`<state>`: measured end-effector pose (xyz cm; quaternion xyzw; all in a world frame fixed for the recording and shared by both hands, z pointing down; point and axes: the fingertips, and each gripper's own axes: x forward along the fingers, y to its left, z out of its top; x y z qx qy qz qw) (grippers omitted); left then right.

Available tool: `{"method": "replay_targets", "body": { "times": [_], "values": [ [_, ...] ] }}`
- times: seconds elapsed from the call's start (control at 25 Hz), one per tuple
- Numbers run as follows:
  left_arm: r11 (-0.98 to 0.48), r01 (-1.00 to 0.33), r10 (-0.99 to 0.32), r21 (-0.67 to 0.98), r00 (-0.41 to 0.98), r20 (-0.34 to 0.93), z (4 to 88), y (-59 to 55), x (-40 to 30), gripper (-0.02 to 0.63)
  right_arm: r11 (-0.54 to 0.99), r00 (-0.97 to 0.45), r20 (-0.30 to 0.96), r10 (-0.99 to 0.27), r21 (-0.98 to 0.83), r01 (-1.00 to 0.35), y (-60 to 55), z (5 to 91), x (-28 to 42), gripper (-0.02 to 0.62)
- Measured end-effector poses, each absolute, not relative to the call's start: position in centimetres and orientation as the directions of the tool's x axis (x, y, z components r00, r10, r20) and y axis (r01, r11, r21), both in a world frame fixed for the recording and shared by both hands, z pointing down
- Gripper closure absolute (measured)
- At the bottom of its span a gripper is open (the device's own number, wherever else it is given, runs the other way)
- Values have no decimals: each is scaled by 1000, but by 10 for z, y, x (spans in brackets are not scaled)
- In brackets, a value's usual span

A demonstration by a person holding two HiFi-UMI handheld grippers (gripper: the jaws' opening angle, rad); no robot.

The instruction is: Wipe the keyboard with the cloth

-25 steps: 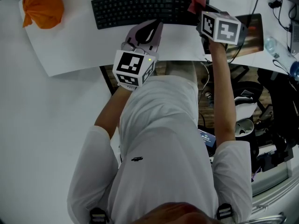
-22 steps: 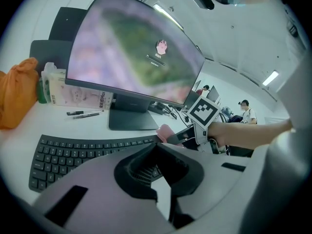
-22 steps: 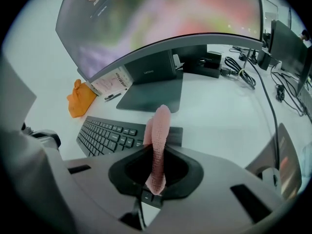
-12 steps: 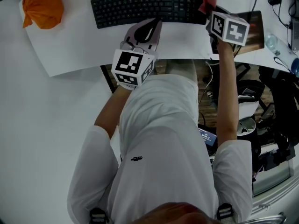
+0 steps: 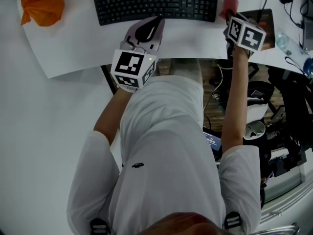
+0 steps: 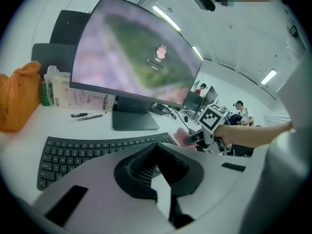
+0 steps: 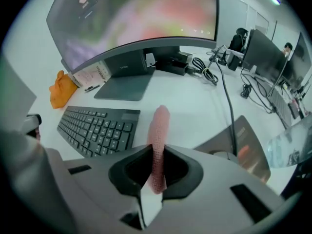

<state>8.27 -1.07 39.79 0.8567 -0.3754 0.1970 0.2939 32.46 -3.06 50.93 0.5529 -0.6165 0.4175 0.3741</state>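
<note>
Pink mesh cloth [image 7: 159, 130] is pinched edge-on between the closed fingers of the right gripper [image 7: 155, 174]. A strip is left standing clear above them, so a free length is offered for wiping. The cloth is held just off the right end of the keyboard [image 5: 156, 3], over the white bench [image 5: 19, 106] rather than on the keys. From there, it is judged, a pass leftward along the rows could be begun.

The fingers of the left gripper [image 6: 158, 150] are shut on nothing and are poised just in front of the keyboard's front edge, near its middle. This gripper is probably kept there to steady the board should it slide. Whether it touches the bench cannot be told.

Farther out, an orange cloth bundle [image 5: 41, 4] is seen beside the keyboard's left end, and a curved monitor [image 6: 136, 48] stands behind.
</note>
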Motion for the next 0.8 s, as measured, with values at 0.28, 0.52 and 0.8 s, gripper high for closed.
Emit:
{"method": "replay_targets", "body": {
  "times": [0.28, 0.52, 0.8],
  "values": [
    [-546, -759, -532, 356, 642, 552, 394, -8, 74, 588, 160, -77, 935, -345, -23, -987, -19, 509, 300, 552],
    [-536, -767, -541, 353, 633, 554, 394, -3, 59, 588, 155, -147, 929, -340, -98, -983, -18, 509, 271, 554],
    [-527, -770, -546, 358, 630, 551, 394, -1, 45, 588, 120, -162, 930, -330, -129, -984, -16, 509, 263, 557]
  ]
}}
